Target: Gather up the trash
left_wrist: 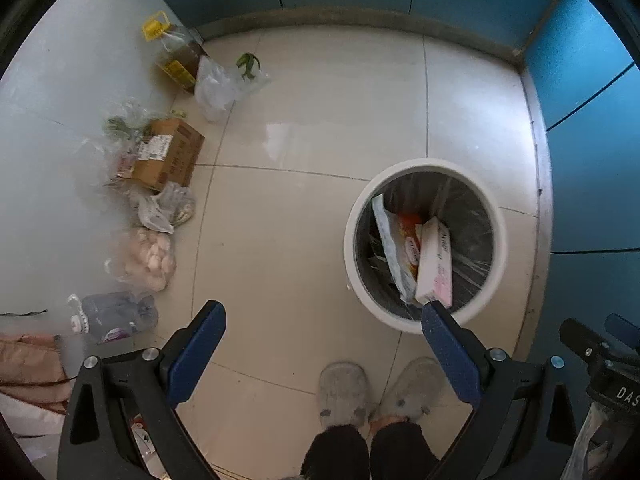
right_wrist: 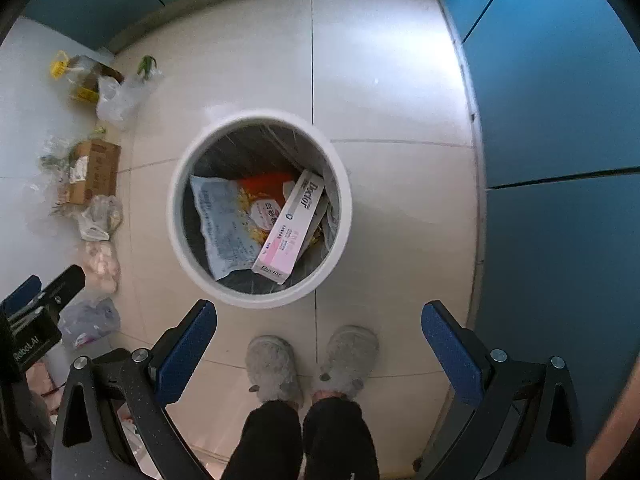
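Note:
A white round trash bin (left_wrist: 360, 216) (right_wrist: 176, 208) with a dark liner stands on the tiled floor. Inside lie a pink-and-white box (left_wrist: 434, 266) (right_wrist: 290, 228), a pale printed bag (right_wrist: 222, 220) and an orange wrapper (right_wrist: 264, 184). My left gripper (left_wrist: 322, 320) is open and empty, held above the floor left of the bin. My right gripper (right_wrist: 318, 320) is open and empty, above the floor just in front of the bin. Each gripper's edge shows in the other view.
Along the left wall lie an oil bottle with a yellow handle (left_wrist: 176, 54), a clear plastic bag (left_wrist: 218, 88), a cardboard box (left_wrist: 170, 154), several bags of food (left_wrist: 148, 258) and a crushed clear bag (left_wrist: 116, 314). The person's grey slippers (right_wrist: 312, 364) stand below. Blue cabinets (right_wrist: 560, 120) line the right.

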A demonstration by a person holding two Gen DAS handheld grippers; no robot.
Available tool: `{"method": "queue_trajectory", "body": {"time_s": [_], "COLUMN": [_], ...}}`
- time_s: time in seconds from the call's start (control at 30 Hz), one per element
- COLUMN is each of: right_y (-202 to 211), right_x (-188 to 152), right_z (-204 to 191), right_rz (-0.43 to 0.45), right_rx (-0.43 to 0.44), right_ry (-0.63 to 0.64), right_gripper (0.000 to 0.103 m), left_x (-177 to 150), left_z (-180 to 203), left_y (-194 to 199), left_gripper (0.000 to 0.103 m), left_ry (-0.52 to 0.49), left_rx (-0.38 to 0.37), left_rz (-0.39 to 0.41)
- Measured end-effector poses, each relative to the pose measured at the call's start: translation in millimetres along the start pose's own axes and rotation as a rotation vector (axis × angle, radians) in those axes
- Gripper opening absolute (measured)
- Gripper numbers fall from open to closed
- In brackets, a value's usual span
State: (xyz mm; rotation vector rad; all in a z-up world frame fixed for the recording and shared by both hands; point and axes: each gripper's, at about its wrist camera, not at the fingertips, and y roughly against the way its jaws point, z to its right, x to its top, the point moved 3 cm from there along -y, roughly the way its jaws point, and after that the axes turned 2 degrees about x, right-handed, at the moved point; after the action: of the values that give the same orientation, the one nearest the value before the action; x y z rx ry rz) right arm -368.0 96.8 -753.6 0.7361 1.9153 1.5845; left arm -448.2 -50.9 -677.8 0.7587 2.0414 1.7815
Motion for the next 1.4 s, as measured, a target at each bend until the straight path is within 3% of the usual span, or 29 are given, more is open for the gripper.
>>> {"method": "queue_trajectory", "body": {"time_s": [0.47, 0.87, 1.1, 1.4], "right_y": [259, 487, 577, 651], "right_x": [-65, -194, -279, -367], "right_z": [-18, -32, -40, -49], "right_rz": [0.212, 0.399, 0.498, 0.548], "right_rx": [0.007, 0.092, 0.166, 0.280], "right_ry": [0.076, 0.057, 0.021, 0.079], "right_gripper": [0.103, 0.103, 0.103, 0.103], "left_x": [-43, -117, -175, -223], "left_z": [-32, -62, -85, -94], "left_y": [217, 405, 490, 558], "left_gripper": [0.100, 0.100, 0.100, 0.100], "left_ry": [0.014, -0.066, -0.095, -0.063], "left_rx": [-0.053, -0.201, -0.307, -0.435], "left_rz": [0.129, 0.324, 0.416, 0.449]}}
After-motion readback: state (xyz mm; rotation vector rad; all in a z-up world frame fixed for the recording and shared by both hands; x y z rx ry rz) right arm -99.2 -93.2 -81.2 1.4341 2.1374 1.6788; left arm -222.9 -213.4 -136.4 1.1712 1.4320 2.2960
